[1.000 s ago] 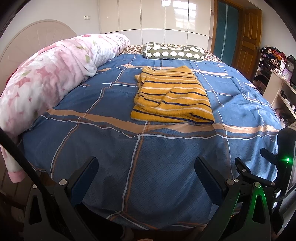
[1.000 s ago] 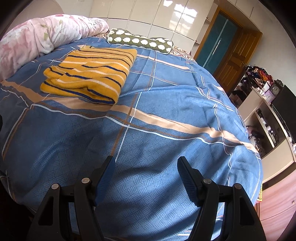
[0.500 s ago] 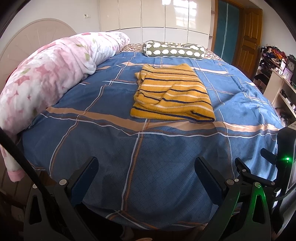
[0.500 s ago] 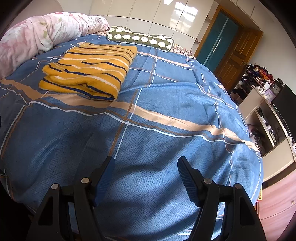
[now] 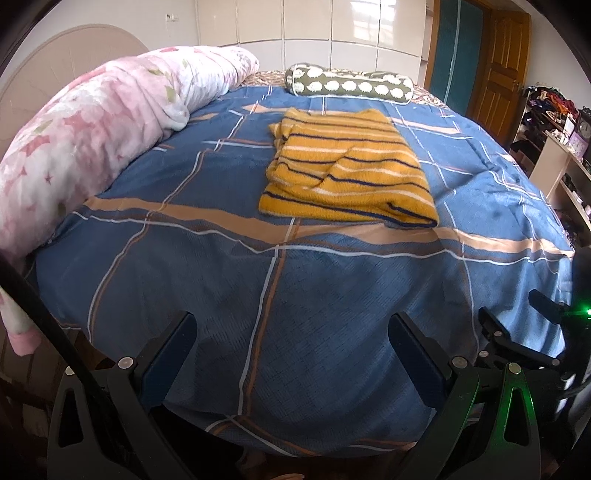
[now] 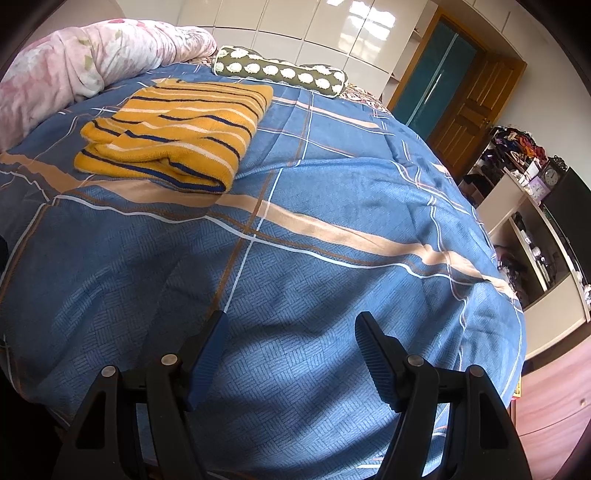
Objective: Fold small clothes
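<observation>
the left gripper point(image 5: 291, 354) is seen nearest, at the foot edge of the bed point(image 5: 332, 295), its fingers point(image 5: 417, 354) spread wide with nothing held between them. the right gripper point(image 6: 291, 350) is likewise held over the near part of the bed, its blue-padded fingers point(image 6: 373, 354) parted and nothing gripped; part of it is also caught at the right edge of the left wrist view. further up the bed, past a tan band in the blue checked cover, a yellow striped sweater point(image 5: 347, 177) is laid folded flat on the cover, well apart from both grippers. along the bed's left side a pink floral quilt point(image 5: 92, 140) is bunched, just beside the sweater. at the far end of the bed a green bolster pillow point(image 5: 347, 84) is laid across. beyond the bed, white cupboards point(image 5: 306, 22) and a wooden door point(image 5: 502, 62) are seen, and open shelves point(image 6: 532, 221) are set off its right side
</observation>
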A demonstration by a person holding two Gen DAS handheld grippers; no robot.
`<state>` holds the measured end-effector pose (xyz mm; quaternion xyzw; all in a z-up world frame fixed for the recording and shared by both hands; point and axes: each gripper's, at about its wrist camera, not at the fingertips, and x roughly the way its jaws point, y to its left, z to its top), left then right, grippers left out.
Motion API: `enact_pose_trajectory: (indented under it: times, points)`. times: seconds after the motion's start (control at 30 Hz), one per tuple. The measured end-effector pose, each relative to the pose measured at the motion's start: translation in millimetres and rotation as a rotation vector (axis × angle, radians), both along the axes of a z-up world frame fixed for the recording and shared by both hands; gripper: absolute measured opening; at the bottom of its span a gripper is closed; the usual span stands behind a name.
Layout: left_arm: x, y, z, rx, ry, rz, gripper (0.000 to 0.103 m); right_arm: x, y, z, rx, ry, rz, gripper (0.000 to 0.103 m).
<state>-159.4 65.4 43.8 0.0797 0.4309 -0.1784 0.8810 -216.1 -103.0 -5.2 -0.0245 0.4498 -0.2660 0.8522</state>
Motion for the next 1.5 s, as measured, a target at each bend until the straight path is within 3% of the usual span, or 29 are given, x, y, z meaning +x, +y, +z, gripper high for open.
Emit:
enact_pose_trajectory:
  times: [0.3, 0.47, 0.57, 0.7, 0.77, 0.9, 1.03, 1.2, 1.27, 1.33, 1.43, 1.5]
  points:
    - [30.2, 7.5, -15.2, -0.015, 0.013, 0.037, 0.103, -1.9, -26.9, 17.2, 0.069, -0.107, -0.031, 0.075]
    - [60.5, 16.7, -30.8, -0.025, -0.023, 0.101, 0.103, 32.8, -34.5, 35.5, 0.125, -0.135, 0.038, 0.075]
    - [82.3, 16.2, -44.0, -0.011, -0.035, 0.115, 0.103, 68.3, -33.8, 47.9, 0.157, -0.158, 0.092, 0.073]
    - [98.4, 16.5, -60.4, 0.003, -0.057, 0.114, 0.103, 123.4, -28.6, 63.4, 0.211, -0.202, 0.19, 0.042]
    - [97.7, 17.5, -67.8, -0.003, -0.091, 0.096, 0.103, 156.9, -22.7, 68.2, 0.228, -0.198, 0.242, 0.033]
    - [91.8, 15.4, -73.3, 0.005, -0.167, 0.062, 0.103, 234.4, -20.8, 64.7, 0.328, -0.149, 0.317, 0.032]
    - [95.3, 16.9, -74.2, -0.013, -0.171, 0.049, 0.103, 321.6, -20.0, 29.1, 0.477, -0.014, 0.34, 0.032]
    - [100.2, 16.2, -74.3, -0.015, -0.157, 0.052, 0.103, 379.0, -17.2, 17.1, 0.526, 0.051, 0.285, 0.032]
    - [101.4, 16.4, -74.4, -0.017, -0.151, 0.054, 0.103, 377.5, -16.1, 24.2, 0.499, 0.064, 0.308, 0.032]
    - [102.0, 17.5, -74.6, -0.02, -0.146, 0.054, 0.103, 358.8, -17.8, 41.2, 0.494, -0.006, 0.324, 0.032]
    - [103.6, 17.9, -75.3, -0.023, -0.141, 0.054, 0.103, 324.6, -16.1, 52.5, 0.571, -0.076, 0.358, 0.032]
    - [106.2, 18.4, -75.6, -0.024, -0.135, 0.056, 0.103, 308.8, -11.3, 46.3, 0.632, -0.068, 0.389, 0.032]
